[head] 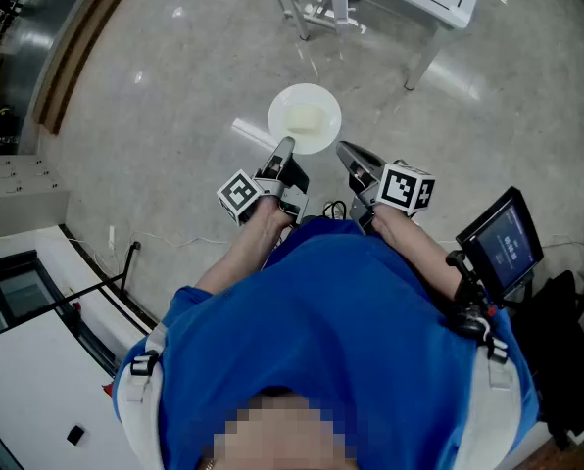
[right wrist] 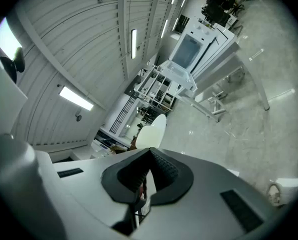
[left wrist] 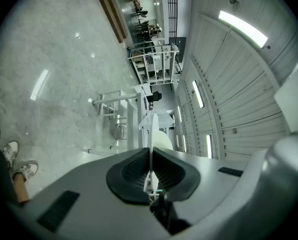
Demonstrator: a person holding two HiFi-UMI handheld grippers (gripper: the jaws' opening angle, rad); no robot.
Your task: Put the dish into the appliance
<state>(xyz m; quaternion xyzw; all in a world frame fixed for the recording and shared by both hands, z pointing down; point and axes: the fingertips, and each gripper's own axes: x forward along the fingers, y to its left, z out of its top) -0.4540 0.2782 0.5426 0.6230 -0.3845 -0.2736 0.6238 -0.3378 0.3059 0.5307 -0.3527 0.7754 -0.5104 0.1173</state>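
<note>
In the head view a round white dish (head: 305, 117) hangs above the grey floor, in front of the person in a blue shirt. My left gripper (head: 284, 148) is shut on its near rim. The left gripper view shows the dish (left wrist: 150, 126) edge-on, pinched between the black pads (left wrist: 134, 171) of my left gripper (left wrist: 151, 153). My right gripper (head: 343, 150) sits just right of the dish, shut and holding nothing. In the right gripper view the dish (right wrist: 151, 132) shows beyond my right gripper (right wrist: 150, 150). A white appliance with a glass front (right wrist: 189, 51) stands on a white table farther off.
A white table frame (head: 316, 3) stands at the top of the head view. A small screen on a stand (head: 503, 243) is at the right. A white unit with a dark window (head: 13, 297) lies at lower left. White racks (left wrist: 151, 64) stand in the distance.
</note>
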